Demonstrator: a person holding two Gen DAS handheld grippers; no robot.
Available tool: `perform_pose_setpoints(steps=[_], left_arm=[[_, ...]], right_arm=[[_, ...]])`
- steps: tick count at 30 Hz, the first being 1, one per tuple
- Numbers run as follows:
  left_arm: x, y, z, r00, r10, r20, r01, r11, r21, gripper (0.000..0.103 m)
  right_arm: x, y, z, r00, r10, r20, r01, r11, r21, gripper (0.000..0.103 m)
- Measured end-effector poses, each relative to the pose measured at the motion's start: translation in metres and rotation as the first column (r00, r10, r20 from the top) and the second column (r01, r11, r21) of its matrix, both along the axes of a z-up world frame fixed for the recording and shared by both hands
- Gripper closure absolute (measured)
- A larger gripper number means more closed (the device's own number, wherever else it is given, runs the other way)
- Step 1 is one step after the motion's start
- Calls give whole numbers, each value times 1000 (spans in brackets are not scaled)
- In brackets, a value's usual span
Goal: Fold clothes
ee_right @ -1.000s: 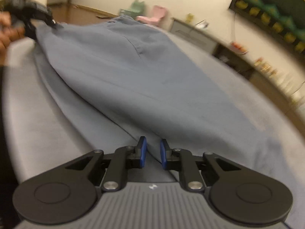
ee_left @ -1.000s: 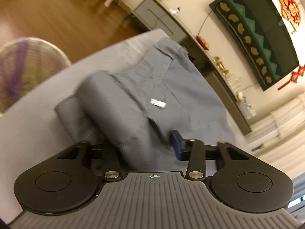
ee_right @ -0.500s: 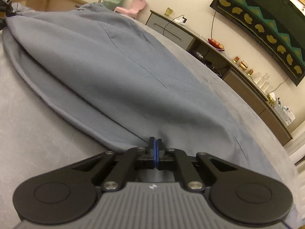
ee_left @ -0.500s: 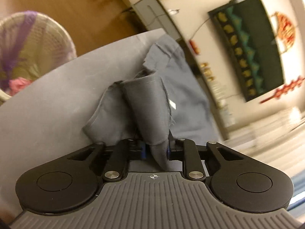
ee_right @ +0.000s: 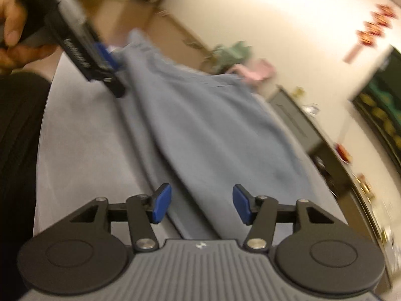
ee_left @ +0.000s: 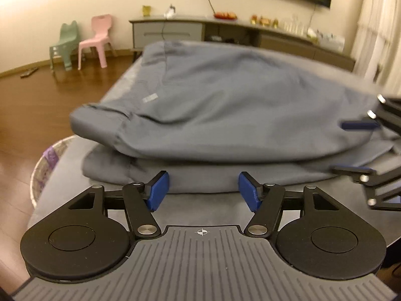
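Gaping wide, left tongs [ee_left: 203,192] and right tongs [ee_right: 201,205] empty, beside folded garment [ee_left: 225,115]

Motion blur smears the garment [ee_right: 200,130] and sideboard [ee_right: 313,135].

We see a pink chair [ee_left: 96,40] just right of a green chair [ee_left: 63,45], left of the sideboard [ee_left: 170,31].

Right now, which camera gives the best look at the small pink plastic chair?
The left wrist view: the small pink plastic chair stands sharp and whole on the wooden floor. The right wrist view shows only a blurred pink smear beyond the grey garment.
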State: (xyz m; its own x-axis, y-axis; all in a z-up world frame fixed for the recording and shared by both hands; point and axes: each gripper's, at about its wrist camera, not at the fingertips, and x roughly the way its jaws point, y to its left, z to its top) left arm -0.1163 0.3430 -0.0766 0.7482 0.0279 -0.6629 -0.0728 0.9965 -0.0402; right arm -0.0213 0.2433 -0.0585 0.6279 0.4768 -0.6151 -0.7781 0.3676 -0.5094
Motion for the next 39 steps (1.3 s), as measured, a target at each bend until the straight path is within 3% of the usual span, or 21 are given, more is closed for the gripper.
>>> perform_pose_setpoints(steps=[2, 4, 5, 6, 10, 17, 19, 20, 21, 23, 25, 28, 31, 35, 39], left_arm=[[6, -2, -7, 1000, -4, -14, 4, 1000, 30, 46], [8, -2, -8, 1000, -1, -21, 2, 999, 36, 43], [9, -1, -8, 1000, 3, -22, -2, 999, 37, 42], [10, 0, -8, 1000, 8, -22, -7, 999, 37, 42], [13, 4, -6, 999, 28, -19, -27, 999, 37, 40], [18, 12, -2, 998, 63, -14, -63, 997, 37, 39], [11, 18, 1, 996, 91, -15, -90, 995, 52, 41], [6, 21, 2, 993, 115, -16, -114, 992, 61, 42], [1, 24, 3, 989, 146, -21, -144, 987, 66, 42], [-12, 24, 10, 986, 166, -20, -164, 984, 71, 46], [-25, 23, 18, 985, 172, -12, -171, 982, 75, 51], [-32, -11, 37, 998, 50, 28, -52, 993, 102, 50], [-12, -64, 31, 995, -103, 3, 102, 991, 89, 47], [14, -134, 25, 953, -302, -27, 303, 951, 67, 47], [40, -205, 18, 870, -489, -52, 491, 870, 38, 49]], right_arm=[[-2, 16, -8, 1000, 19, -6, -20, 1000, -17, 53], [8, 24, -7, 998, -1, -69, -1, 1000, -25, 76], [14, 27, -5, 994, -13, -106, 10, 1000, -29, 101], [17, 28, -4, 992, -21, -123, 18, 1000, -24, 102], [-5, 16, 5, 993, 9, -118, -7, 1000, 18, 102], [-24, 16, -12, 997, 0, -77, -1, 1000, -12, 100], [-27, 7, -7, 999, -27, -48, 27, 1000, 4, 84], [-29, -8, -1, 998, -52, -43, 53, 998, 28, 67], [-30, -31, 8, 995, -84, -45, 87, 994, 60, 58], [-34, -76, 24, 988, -148, -53, 153, 980, 125, 57], [-30, -134, 30, 958, -281, -57, 287, 947, 144, 57], [-22, -214, 24, 887, -460, -45, 462, 879, 117, 58], [-14, -260, 10, 857, -515, -21, 516, 856, 38, 59], [-7, -249, -5, 894, -445, 43, 447, 893, -43, 59], [2, -232, -18, 926, -364, 99, 374, 919, -124, 60]])
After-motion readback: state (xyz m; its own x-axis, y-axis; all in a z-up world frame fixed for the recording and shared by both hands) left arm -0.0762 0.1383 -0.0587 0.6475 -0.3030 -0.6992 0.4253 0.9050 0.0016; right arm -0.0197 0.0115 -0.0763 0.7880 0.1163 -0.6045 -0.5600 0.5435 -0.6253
